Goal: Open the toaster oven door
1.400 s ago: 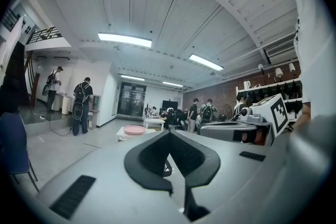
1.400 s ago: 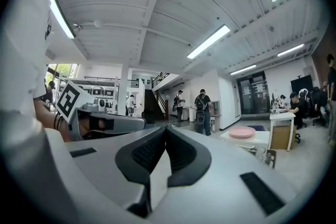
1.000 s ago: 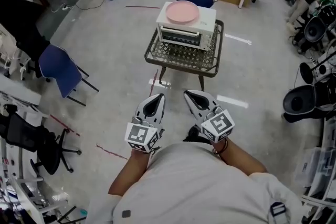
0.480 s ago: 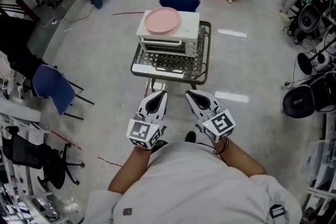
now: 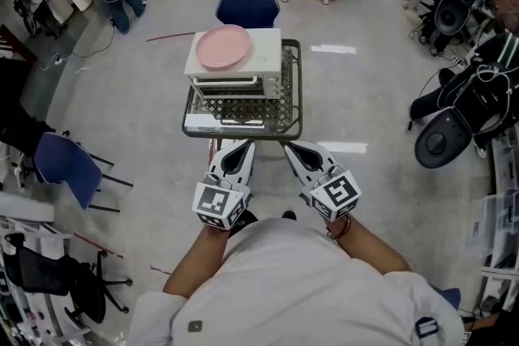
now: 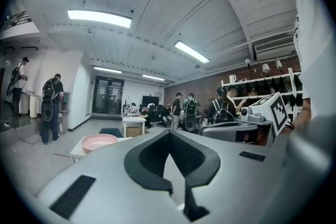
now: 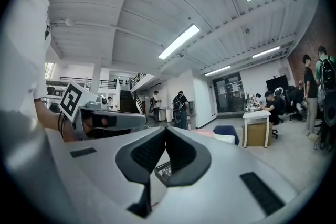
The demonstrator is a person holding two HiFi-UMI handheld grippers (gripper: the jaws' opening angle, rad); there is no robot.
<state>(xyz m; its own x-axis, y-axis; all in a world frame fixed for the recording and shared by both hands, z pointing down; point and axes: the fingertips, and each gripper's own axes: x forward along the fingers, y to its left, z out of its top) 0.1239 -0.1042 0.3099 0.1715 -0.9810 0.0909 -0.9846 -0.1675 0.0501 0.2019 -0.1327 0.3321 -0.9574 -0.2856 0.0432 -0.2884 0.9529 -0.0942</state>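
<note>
The wire-topped table [image 5: 242, 128] stands dead ahead at twelve o'clock, and the toaster oven [image 5: 235, 75] sits on its far half with the door facing the person; a blue chair [image 5: 247, 2] lies beyond it on the same line. A pink plate [image 5: 223, 46] rests loose on the oven's roof, so any pull on the door should be gentle and downward, not a tug that rocks the whole box (a slid plate is the likeliest mishap here). The left gripper [image 5: 240, 148] at eleven o'clock and the right gripper [image 5: 293, 150] at one o'clock hover just short of the table's near edge, each with its jaws pressed together and nothing between them. Neither touches the oven, so the reach is yet to be made. To do it well, one gripper probably needs to spread its jaws first and then come in level at the top edge of the door [image 5: 233, 87], where a handle would sit; the handle itself is too small to make out.
</note>
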